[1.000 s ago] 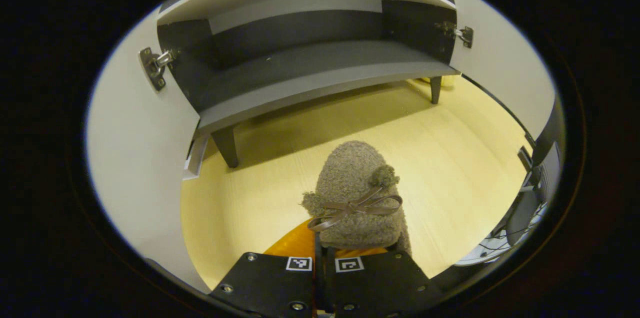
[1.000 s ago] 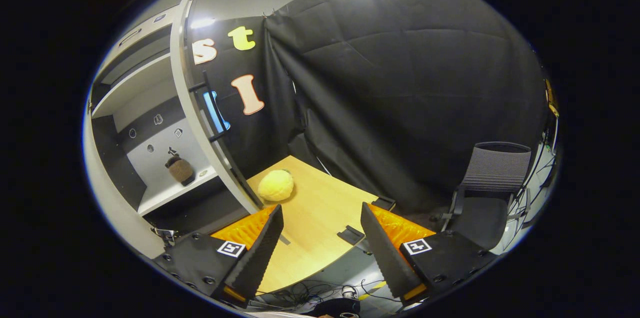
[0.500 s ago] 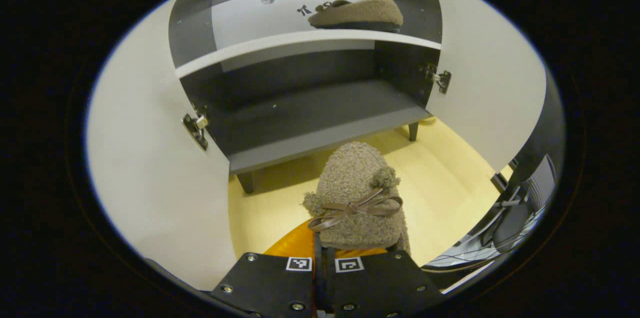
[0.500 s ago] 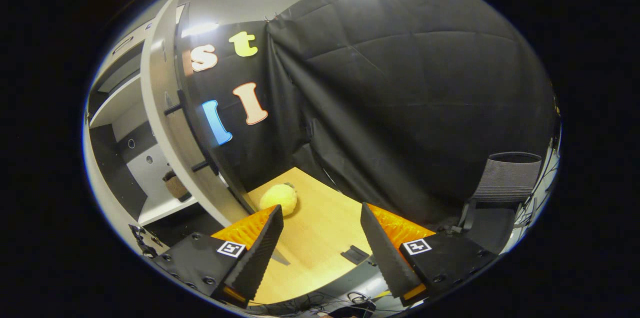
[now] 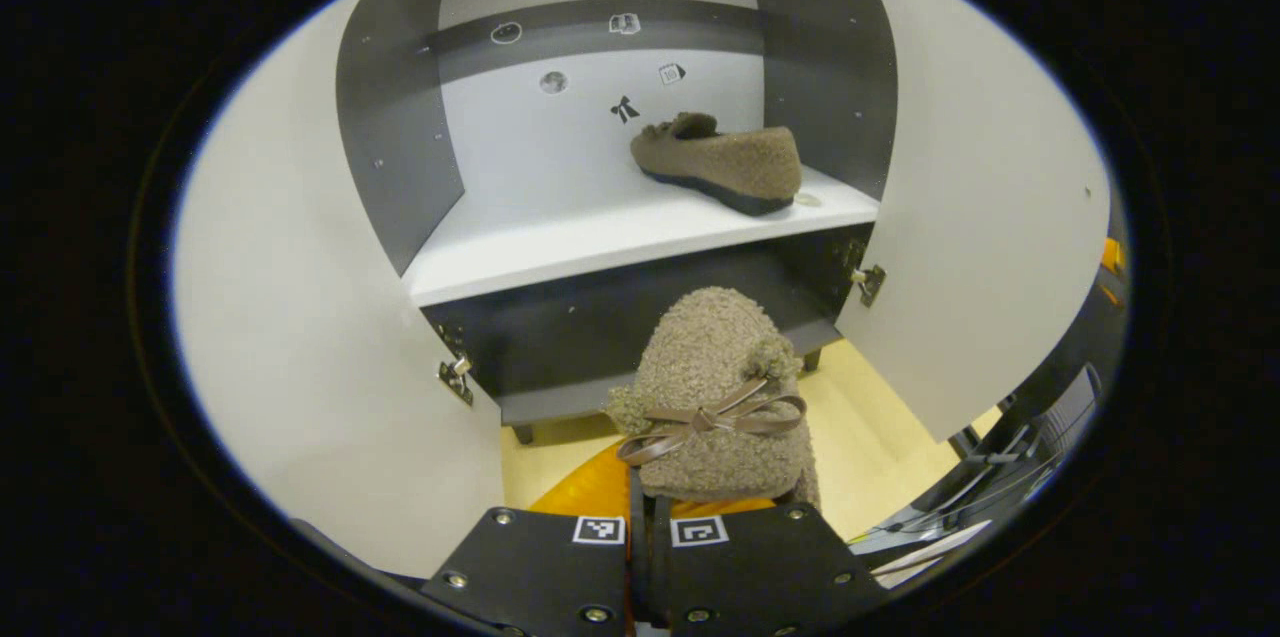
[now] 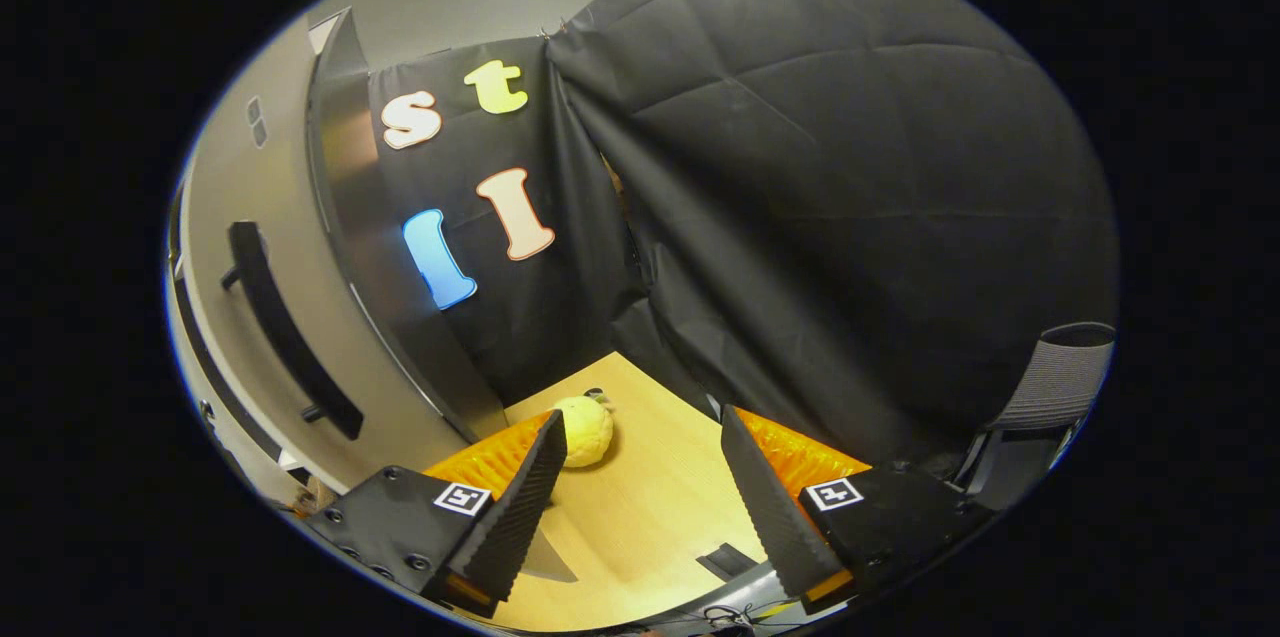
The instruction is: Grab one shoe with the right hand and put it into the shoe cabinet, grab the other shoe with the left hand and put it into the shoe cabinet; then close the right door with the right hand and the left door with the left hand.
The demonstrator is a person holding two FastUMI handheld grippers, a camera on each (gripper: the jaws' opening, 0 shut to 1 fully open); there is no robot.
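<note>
Left gripper [image 5: 655, 507] clamped on heel of fuzzy brown slipper w/ ribbon bow [image 5: 712, 397], toe fwd so it can slide straight onto white upper shelf [image 5: 560, 242] of open shoe cabinet; matching brown slipper [image 5: 718, 162] already sits at shelf's right, so free space is at left; both white doors [image 5: 985, 217] swung wide for access; right gripper [image 6: 640, 477] empty, fingers apart, beside outer face of grey door w/ black bar handle [image 6: 285, 327], likely parked for closing; yellow plush ball [image 6: 585, 429] on floor behind it.

yellow plush ball [image 6: 583, 429] (on floor), chair [image 6: 1050, 387]
</note>
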